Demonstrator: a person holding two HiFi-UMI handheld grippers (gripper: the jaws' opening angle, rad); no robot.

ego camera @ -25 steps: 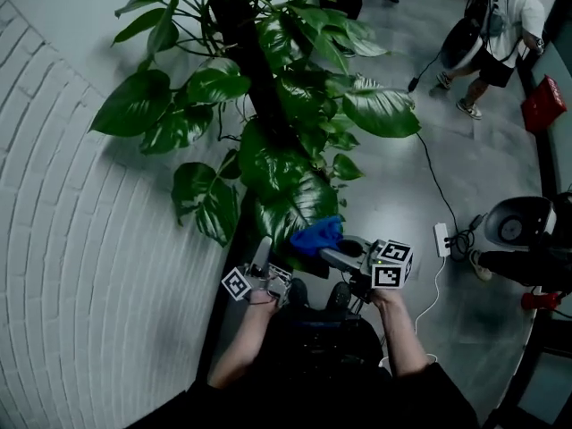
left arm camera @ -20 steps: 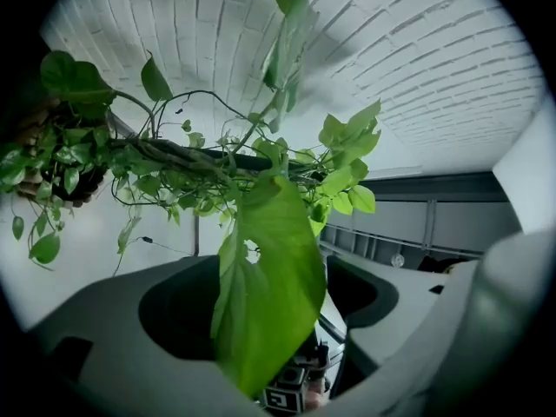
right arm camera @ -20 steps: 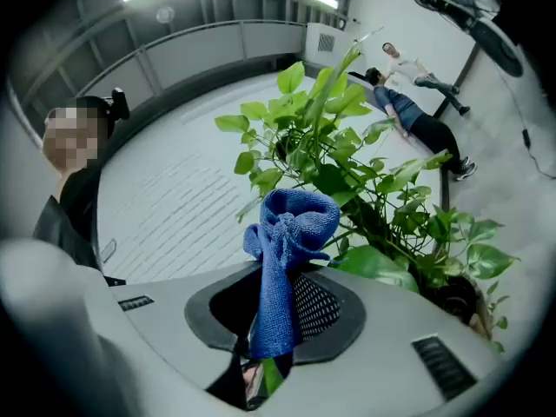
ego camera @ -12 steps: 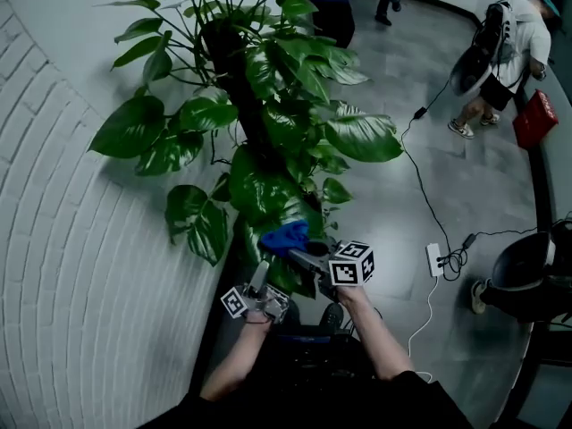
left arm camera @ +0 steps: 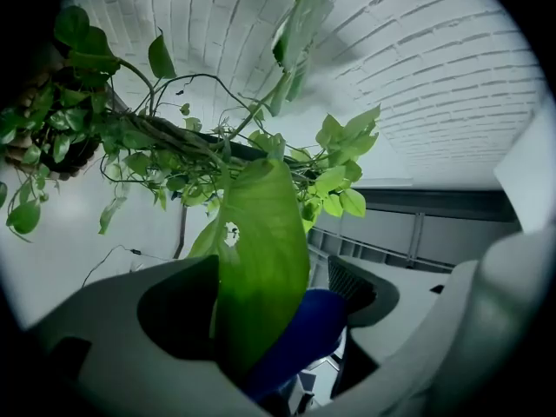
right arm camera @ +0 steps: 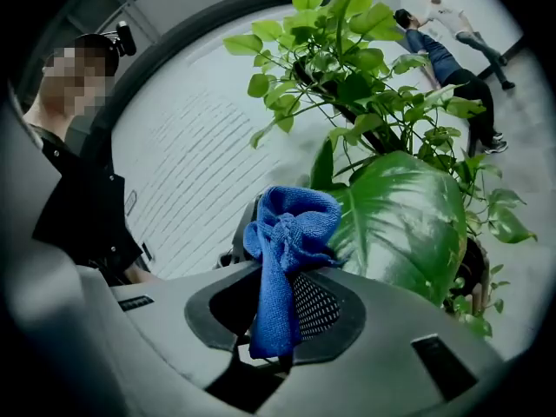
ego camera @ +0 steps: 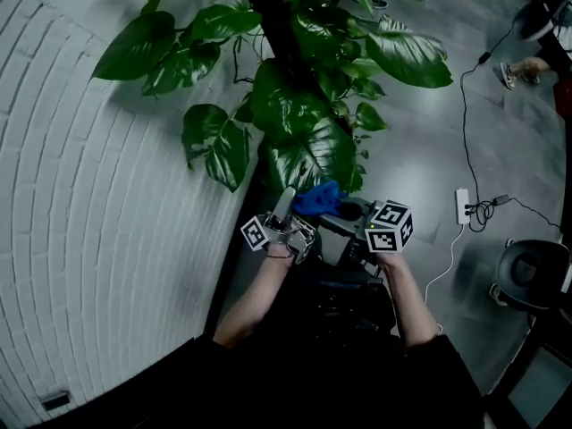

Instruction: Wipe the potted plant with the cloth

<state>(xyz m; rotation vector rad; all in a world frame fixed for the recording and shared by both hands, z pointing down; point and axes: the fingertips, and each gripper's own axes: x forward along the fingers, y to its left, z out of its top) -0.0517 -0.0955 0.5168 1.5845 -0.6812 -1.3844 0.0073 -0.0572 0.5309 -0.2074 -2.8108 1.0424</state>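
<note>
The potted plant point(ego camera: 304, 105) stands by the wall, its big glossy leaves spreading over the top of the head view. My right gripper point(ego camera: 332, 211) is shut on a bunched blue cloth point(ego camera: 319, 198), which rests against the lowest large leaf point(ego camera: 308, 159). In the right gripper view the cloth point(right arm camera: 287, 233) sticks up from the jaws beside that leaf point(right arm camera: 404, 220). My left gripper point(ego camera: 284, 206) is just left of the cloth, open. The left gripper view has the leaf point(left arm camera: 261, 250) lying face-on across the gap between the jaws, with the cloth point(left arm camera: 304, 328) behind it.
A curved white brick wall point(ego camera: 89, 239) runs along the left. On the grey floor to the right lie a power strip point(ego camera: 463, 206) with cables and a round dark machine point(ego camera: 532, 275). A person's feet point(ego camera: 518, 68) show at the upper right.
My left gripper has come up beside the cloth, under the low leaf. Both grippers now sit closer to that leaf, and the head view has shifted so the plant sits higher.
</note>
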